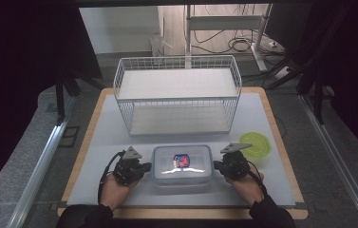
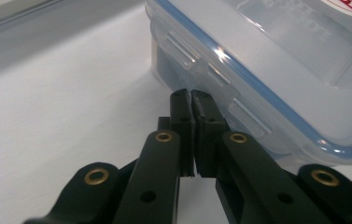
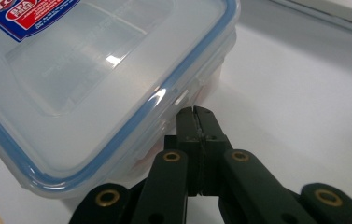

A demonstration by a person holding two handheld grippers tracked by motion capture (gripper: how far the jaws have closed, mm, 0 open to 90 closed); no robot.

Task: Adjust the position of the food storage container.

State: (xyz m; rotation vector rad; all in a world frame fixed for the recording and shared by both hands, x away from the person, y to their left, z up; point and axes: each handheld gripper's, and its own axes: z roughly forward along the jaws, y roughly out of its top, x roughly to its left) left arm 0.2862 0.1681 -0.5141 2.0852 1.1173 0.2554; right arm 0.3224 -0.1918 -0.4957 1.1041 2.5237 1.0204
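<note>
Two forearms in dark sleeves enter the high view at 6 o'clock, and each hand holds one gripper. Between them, on the white mat (image 1: 96, 156) of the table, stands the clear plastic box (image 1: 182, 164) with a blue-sealed lid and a red and blue label (image 1: 181, 160) on top.

At 9 o'clock of the box is the left gripper (image 1: 144, 167). Its jaws are pressed together with nothing between them, and in the left gripper view their tips (image 2: 192, 100) are right at the side latch (image 2: 197, 63) of the box; whether they touch it I cannot tell.

At 3 o'clock of the box is the right gripper (image 1: 217, 166). Its jaws are also closed on nothing, and in the right gripper view the tips (image 3: 195, 114) are just under the lid edge (image 3: 183, 81) of the box.

A white wire basket (image 1: 176, 92) stands at 12 o'clock of the box, well apart. A green round lid (image 1: 256, 144) lies at 2 o'clock, near the right gripper.
</note>
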